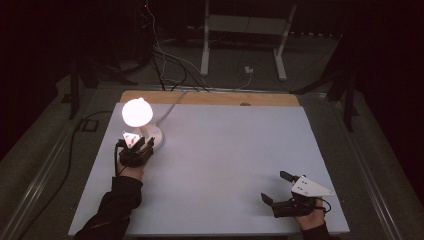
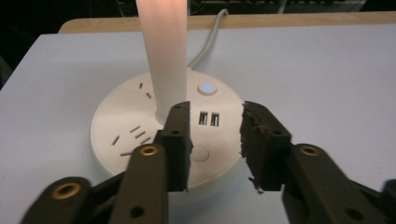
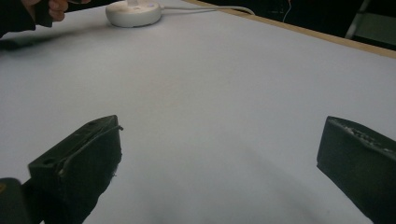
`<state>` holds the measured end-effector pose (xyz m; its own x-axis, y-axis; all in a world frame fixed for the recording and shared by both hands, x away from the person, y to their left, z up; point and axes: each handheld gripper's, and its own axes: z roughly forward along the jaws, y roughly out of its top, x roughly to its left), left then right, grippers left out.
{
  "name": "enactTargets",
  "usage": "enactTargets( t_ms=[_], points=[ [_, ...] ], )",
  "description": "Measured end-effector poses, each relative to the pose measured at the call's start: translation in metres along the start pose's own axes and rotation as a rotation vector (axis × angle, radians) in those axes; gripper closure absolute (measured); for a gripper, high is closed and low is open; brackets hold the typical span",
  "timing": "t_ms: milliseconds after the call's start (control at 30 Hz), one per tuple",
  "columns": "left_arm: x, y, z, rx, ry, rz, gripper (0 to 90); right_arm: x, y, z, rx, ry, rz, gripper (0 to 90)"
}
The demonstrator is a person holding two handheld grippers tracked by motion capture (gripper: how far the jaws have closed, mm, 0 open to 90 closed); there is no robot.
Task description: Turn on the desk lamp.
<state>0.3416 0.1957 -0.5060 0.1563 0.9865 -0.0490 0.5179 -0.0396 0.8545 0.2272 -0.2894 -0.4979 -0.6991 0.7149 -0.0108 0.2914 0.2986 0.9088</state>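
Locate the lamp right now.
High view: the lit lamp stands at the table's far-left corner, its round base just ahead of the open left gripper.

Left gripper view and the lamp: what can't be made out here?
- Lamp head: cut off by the top edge in the left gripper view; overexposed in the high view.
- Round button on the lamp base: partly behind the left gripper; touching or not, unclear.
- Right gripper: its lower part cut off by the high view's bottom edge.
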Motion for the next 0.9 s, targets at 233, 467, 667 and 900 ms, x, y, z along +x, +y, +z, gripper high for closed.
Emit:
enactTargets(
  t_ms=[233, 467, 667, 900],
  points=[
    [-0.002, 0.000, 0.000, 0.016, 0.012, 0.009, 48.3, 0.000, 0.000, 0.000, -0.001, 0.002, 0.001, 0.0],
    [-0.003, 0.003, -0.001, 0.022, 0.046, 0.008, 28.1, -0.001, 0.000, 0.000, -0.001, 0.001, 0.004, 0.0],
    [-0.001, 0.004, -0.003, 0.040, 0.020, -0.013, 16.1, -0.001, 0.000, 0.000, -0.003, 0.002, 0.005, 0.0],
    [-0.002, 0.008, -0.012, 0.047, -0.053, -0.003, 1.6, 0.000, 0.000, 0.000, 0.002, 0.001, 0.006, 0.0]
  ],
)
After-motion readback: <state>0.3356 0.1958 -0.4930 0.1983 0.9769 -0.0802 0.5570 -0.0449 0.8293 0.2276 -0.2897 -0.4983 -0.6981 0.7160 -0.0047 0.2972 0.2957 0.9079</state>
